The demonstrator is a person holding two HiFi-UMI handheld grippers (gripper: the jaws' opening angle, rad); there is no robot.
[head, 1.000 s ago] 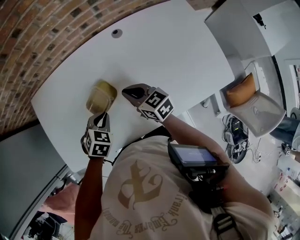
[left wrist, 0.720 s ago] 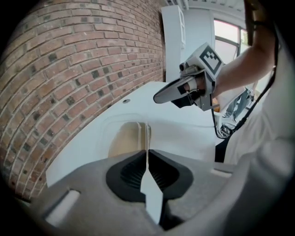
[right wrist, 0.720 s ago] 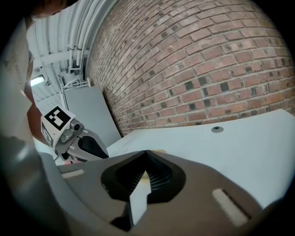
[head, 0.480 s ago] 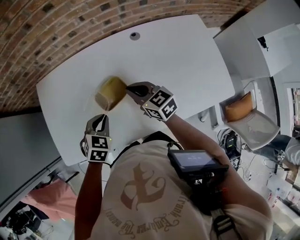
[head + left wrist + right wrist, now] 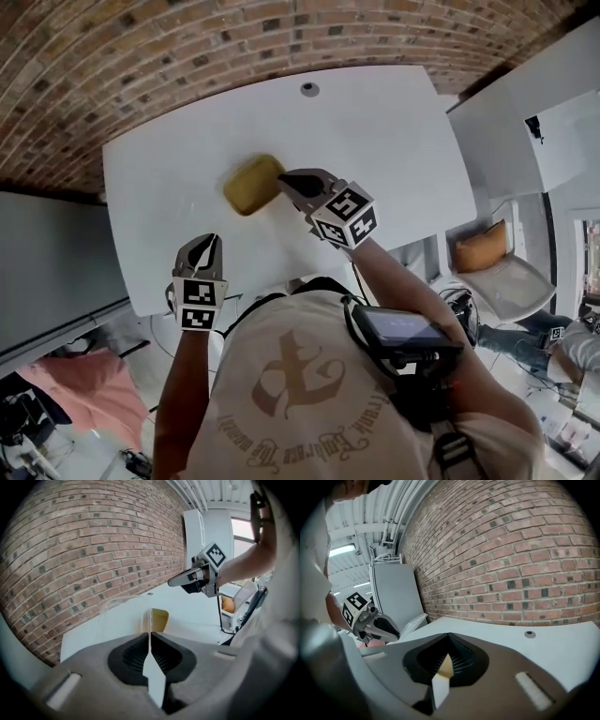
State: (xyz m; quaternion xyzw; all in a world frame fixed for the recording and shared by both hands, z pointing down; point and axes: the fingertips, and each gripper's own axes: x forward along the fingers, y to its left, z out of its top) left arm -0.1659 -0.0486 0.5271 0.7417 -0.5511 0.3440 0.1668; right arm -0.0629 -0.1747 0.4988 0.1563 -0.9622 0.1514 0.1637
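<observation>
A yellow pad (image 5: 253,184) inside a clear plastic bag (image 5: 123,613) is over the white table (image 5: 394,141). My left gripper (image 5: 202,242) is shut on a thin edge of that bag, which rises from the jaw seam in the left gripper view (image 5: 149,637); the pad (image 5: 158,619) shows beyond it. My right gripper (image 5: 289,178) is against the pad's right side. In the right gripper view (image 5: 449,641) its jaws are shut, with a yellowish bit pinched at the seam. The bag's film (image 5: 412,620) runs toward the left gripper (image 5: 383,627).
A brick wall (image 5: 187,56) runs along the table's far edge, near a round hole (image 5: 308,89) in the tabletop. A grey cabinet (image 5: 47,262) stands at the left and a white one (image 5: 525,122) at the right. A chair with an orange cushion (image 5: 483,248) stands right of the table.
The left gripper has drawn back from the yellow pad, with the clear bag now stretched out in front of it. The right gripper stays at the pad.
</observation>
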